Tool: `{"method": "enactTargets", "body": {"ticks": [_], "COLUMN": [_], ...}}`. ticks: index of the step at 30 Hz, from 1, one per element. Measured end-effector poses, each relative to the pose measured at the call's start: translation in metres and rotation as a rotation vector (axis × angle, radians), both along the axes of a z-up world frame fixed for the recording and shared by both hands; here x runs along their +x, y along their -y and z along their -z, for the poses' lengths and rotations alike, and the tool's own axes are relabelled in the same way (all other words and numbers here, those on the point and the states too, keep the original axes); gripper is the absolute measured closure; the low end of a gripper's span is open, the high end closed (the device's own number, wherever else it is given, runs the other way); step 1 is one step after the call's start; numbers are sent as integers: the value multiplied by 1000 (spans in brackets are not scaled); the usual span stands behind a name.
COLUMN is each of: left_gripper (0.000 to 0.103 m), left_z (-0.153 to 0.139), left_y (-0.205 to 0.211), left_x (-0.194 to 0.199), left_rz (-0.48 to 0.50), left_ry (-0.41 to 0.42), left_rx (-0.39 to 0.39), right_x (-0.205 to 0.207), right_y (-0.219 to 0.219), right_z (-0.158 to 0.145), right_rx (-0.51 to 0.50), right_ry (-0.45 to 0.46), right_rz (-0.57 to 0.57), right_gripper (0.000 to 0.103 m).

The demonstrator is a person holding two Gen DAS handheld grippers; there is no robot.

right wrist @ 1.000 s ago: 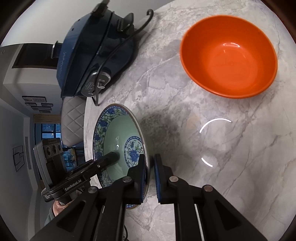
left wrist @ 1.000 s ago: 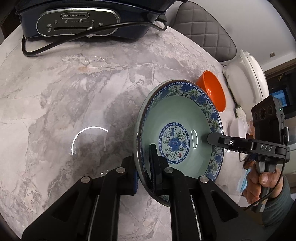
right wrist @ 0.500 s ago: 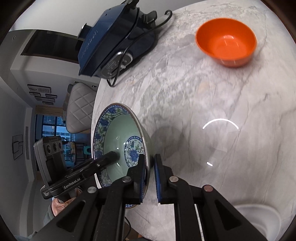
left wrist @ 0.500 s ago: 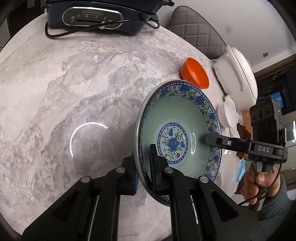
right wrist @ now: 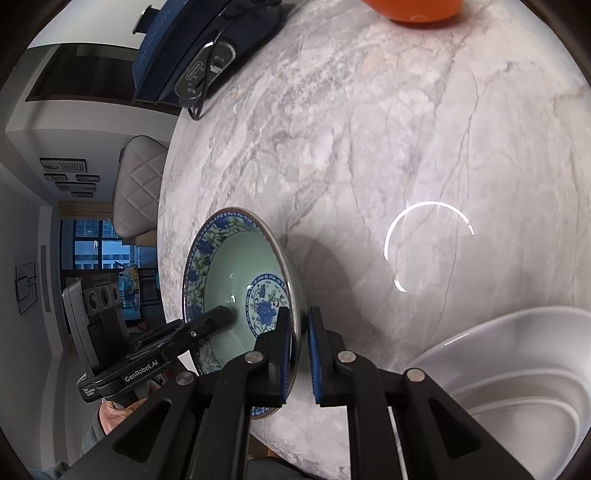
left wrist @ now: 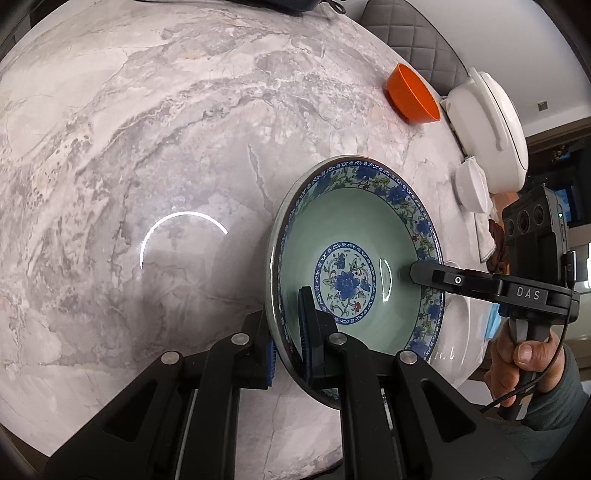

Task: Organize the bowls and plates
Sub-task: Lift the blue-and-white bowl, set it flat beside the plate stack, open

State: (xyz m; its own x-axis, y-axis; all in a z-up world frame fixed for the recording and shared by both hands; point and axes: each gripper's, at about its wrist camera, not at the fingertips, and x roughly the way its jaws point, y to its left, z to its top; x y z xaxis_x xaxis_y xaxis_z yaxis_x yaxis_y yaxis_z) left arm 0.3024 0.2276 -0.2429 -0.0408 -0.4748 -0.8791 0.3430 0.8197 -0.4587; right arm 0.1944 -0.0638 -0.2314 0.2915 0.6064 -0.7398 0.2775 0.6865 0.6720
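Two grippers, left gripper (left wrist: 289, 328) and right gripper (right wrist: 300, 345), clamp opposite rims of a blue-floral bowl (left wrist: 354, 258) above the marble table (left wrist: 147, 147); beside it, white dishes (right wrist: 517, 376) are cut off by the frame edge.

The orange bowl (right wrist: 413, 9) was cut off by the top edge of the right wrist view, only its lower wall showing. The dark blue appliance (left wrist: 291, 3) was nearly all out of frame in the left wrist view. A white bowl (left wrist: 456, 350) lay mostly hidden behind the patterned bowl (left wrist: 369, 229). Items past the white cooker (left wrist: 495, 122) were too small to identify.
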Motion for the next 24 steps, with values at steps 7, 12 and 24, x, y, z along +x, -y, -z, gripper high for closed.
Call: {"method": "enactTargets", "body": {"ticks": [7,12,24], "left_gripper": [94,94,82], "left_z": [7,16,20], "left_y": [6,12,6], "left_x": [5,7,9], "left_rz": [3,2,-40], "left_ry": [4,-10,-1], "left_rx": [9,17,28], "right_x": [-2,-4,-9], "right_y": [-1,1,10], "right_z": [8,14,17], "right_rx": [-11,-12,2], "right_ry": [7,1,13], "right_rz": [-8,-14,-14], "right_gripper": [91,91,87]}}
